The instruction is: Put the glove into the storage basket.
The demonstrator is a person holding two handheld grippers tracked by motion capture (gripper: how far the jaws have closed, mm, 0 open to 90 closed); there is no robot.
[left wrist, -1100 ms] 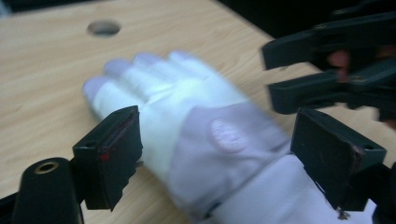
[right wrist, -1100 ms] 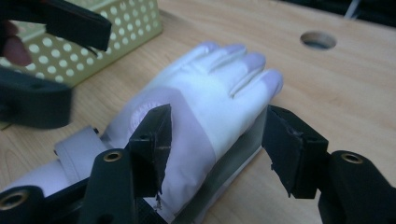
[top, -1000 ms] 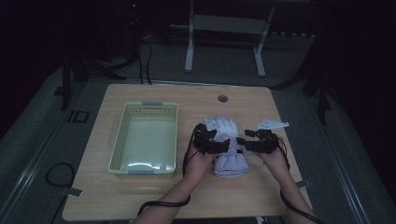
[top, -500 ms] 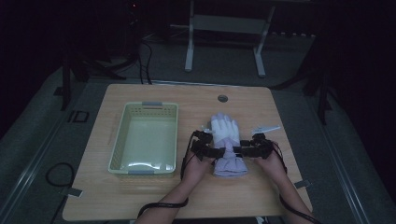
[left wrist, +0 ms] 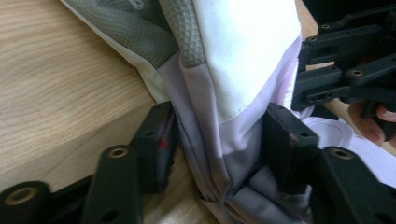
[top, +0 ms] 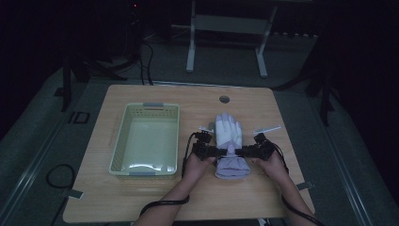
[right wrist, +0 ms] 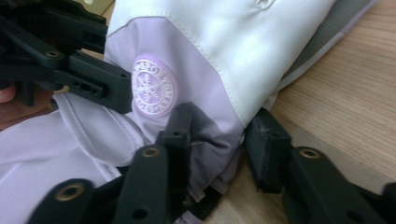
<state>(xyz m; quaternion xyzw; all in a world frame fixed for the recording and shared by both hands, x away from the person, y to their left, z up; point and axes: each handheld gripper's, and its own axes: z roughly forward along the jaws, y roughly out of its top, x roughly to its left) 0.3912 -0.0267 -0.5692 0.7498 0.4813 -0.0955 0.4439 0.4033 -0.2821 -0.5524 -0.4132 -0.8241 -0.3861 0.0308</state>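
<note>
Both grippers pinch the wrist of a padded white-and-lilac glove [top: 228, 141] lying flat on the wooden table [top: 155, 197]: the left gripper [left wrist: 217, 140] from nine o'clock, the right gripper [right wrist: 219, 135] from three. A round snowflake badge [right wrist: 152, 88] marks its smooth fabric. A ribbed pale-green basket [top: 120, 141] sits at nine o'clock.

Glove [top: 227, 141] between apparently touching hand-held grippers [top: 230, 151]

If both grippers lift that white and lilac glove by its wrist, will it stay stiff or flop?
The glove will probably flop: its wrist fabric bunches into folds between the left gripper's fingers. It looks padded, so likely light. The right gripper pinches smooth cloth, which might slip.
</note>
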